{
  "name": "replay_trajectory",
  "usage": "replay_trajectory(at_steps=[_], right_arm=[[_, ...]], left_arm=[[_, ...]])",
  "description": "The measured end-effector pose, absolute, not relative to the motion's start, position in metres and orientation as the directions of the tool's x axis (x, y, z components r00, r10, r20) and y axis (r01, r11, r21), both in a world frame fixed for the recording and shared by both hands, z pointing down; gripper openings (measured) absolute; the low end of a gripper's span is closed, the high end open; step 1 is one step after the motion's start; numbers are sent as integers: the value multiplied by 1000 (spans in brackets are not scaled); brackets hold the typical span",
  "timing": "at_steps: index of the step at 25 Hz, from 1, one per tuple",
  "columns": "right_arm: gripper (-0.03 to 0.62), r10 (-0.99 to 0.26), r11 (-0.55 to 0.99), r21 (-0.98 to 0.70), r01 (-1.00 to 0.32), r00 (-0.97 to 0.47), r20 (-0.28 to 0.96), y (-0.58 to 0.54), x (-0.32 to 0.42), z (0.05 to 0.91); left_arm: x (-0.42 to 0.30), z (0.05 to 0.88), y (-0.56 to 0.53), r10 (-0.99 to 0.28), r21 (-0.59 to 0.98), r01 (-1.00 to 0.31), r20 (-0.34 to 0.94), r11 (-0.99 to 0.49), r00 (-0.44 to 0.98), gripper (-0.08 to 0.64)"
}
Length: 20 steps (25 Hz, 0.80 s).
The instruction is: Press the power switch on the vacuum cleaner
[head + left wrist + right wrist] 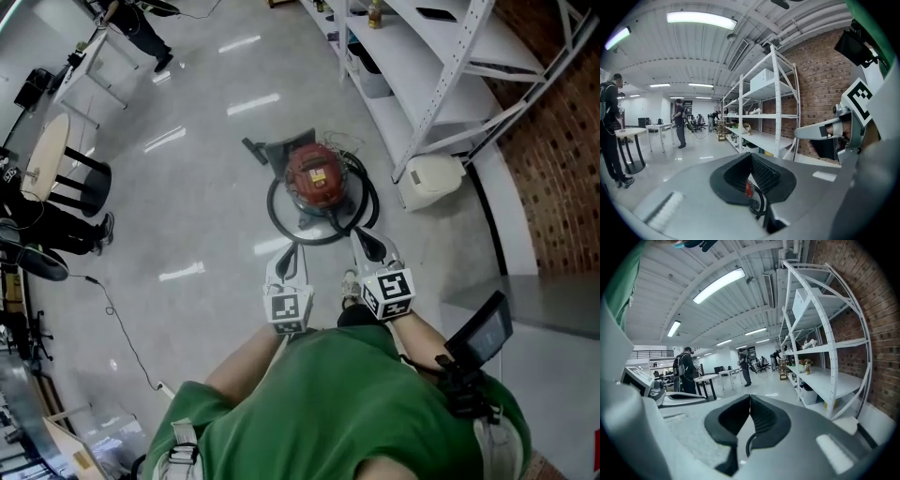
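The red vacuum cleaner [314, 178] stands on the grey floor ahead of me, with its black hose [281, 217] looped around it. My left gripper [288, 262] hangs shut just short of the hose, with nothing in it. The right gripper [368, 246] is also shut and holds nothing, its tips over the hose at the vacuum's near right. In the left gripper view the closed fingertips [751, 155] leave a gap below them that shows a sliver of the red vacuum cleaner [748, 189]. Below the shut jaws in the right gripper view only a bit of black hose [748, 445] shows. I cannot make out the power switch.
White metal shelving [441, 84] runs along the right in front of a brick wall [553, 159]. A white box-like unit [431, 180] sits on the floor at its foot. At the left are a round table [47, 155], people's legs and a thin cable [122, 328].
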State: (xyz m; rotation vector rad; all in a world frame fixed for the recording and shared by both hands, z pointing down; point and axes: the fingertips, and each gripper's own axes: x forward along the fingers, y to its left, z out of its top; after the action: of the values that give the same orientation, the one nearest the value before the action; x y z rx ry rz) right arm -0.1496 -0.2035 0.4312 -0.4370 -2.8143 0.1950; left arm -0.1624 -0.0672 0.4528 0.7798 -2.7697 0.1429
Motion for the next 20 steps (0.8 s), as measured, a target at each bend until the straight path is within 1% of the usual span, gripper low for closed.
replay_trajectory(at_steps=[13,20], right_arm=[[3,403,912,-224,345,-858,319,-260,-249,487],[3,432,900,-222,374,-826,361,-262,-279,506]], left_arm=[[-252,495,-135,-430,-50,-480,371,876,-823,8],[-280,503,-136,-378,-65,-436,395,897,-837,8]])
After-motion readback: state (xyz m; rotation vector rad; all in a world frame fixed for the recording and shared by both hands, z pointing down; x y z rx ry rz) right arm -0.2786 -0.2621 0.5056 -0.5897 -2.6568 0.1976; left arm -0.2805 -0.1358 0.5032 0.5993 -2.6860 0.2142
